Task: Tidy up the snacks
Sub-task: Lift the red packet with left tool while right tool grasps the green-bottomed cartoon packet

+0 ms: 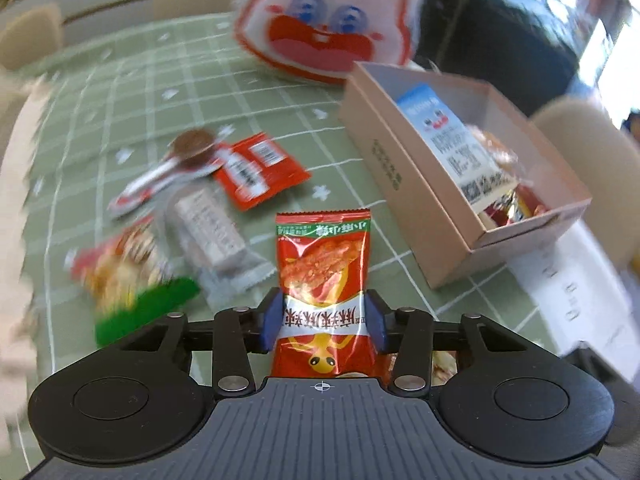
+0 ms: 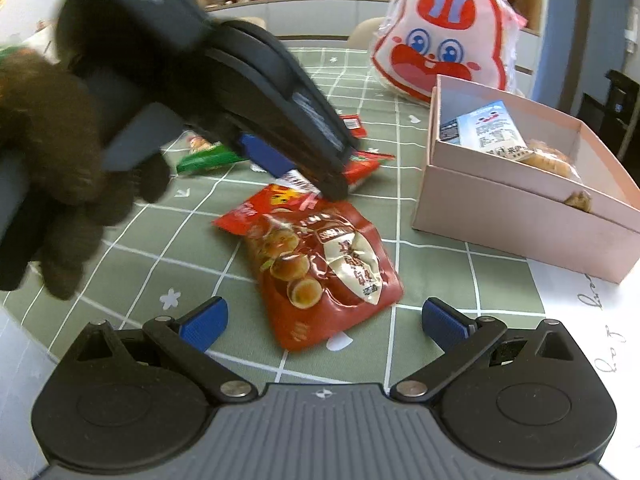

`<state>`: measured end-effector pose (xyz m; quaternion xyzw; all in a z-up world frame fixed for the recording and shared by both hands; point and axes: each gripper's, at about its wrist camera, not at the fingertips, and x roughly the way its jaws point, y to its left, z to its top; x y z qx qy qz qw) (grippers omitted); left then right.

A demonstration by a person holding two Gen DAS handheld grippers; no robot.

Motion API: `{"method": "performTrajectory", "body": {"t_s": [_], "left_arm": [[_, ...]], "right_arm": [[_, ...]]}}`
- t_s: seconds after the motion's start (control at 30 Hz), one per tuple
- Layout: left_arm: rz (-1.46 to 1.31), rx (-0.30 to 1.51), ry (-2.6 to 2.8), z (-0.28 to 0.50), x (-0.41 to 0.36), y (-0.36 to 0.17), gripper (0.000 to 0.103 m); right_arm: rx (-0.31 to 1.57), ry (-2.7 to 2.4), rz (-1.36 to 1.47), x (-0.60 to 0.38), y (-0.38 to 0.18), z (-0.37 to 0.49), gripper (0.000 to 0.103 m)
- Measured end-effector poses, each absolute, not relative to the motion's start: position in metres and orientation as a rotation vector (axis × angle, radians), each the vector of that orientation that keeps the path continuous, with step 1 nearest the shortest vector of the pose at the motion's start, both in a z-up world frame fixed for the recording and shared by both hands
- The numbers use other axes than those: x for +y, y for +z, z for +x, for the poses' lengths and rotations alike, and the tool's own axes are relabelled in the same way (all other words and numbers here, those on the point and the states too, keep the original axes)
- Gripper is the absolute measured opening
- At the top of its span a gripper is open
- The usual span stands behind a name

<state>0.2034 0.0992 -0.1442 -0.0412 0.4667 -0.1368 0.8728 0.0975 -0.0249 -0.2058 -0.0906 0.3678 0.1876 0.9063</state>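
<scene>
My left gripper (image 1: 323, 320) is shut on a red snack packet (image 1: 324, 264) and holds it upright above the green checked tablecloth (image 1: 168, 80). The blue pads press on both its sides. To its right stands the open pink box (image 1: 404, 184), with a blue-and-white carton (image 1: 444, 136) and other snacks inside. In the right wrist view my right gripper (image 2: 324, 320) stands open, low over a large red pastry packet (image 2: 320, 264) that lies flat on the cloth. A gloved hand (image 2: 52, 168) carries the left gripper just beyond that packet.
Loose snacks lie left of the held packet: a red sachet (image 1: 256, 168), a clear-wrapped bar (image 1: 212, 232) and a red-and-green packet (image 1: 128, 276). A rabbit-faced bag (image 2: 444, 40) stands behind the pink box (image 2: 520, 220). Chairs ring the table.
</scene>
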Motion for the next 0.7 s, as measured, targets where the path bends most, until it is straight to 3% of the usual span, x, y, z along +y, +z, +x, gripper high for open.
{"method": "performTrajectory", "body": {"t_s": [0.17, 0.4, 0.7], "left_arm": [[-0.198, 0.904, -0.255, 0.146, 0.142, -0.119, 0.048], [-0.318, 0.885, -0.017, 0.094, 0.214, -0.116, 0.048], [-0.432, 0.893, 0.041, 0.049, 0.255, -0.137, 0.048]], "right_arm": [[0.831, 0.438, -0.192, -0.035, -0.191, 0.104, 0.097], [0.745, 0.506, -0.155, -0.012, -0.139, 0.119, 0.097], [0.76, 0.48, -0.196, 0.096, -0.158, 0.186, 0.097]]}}
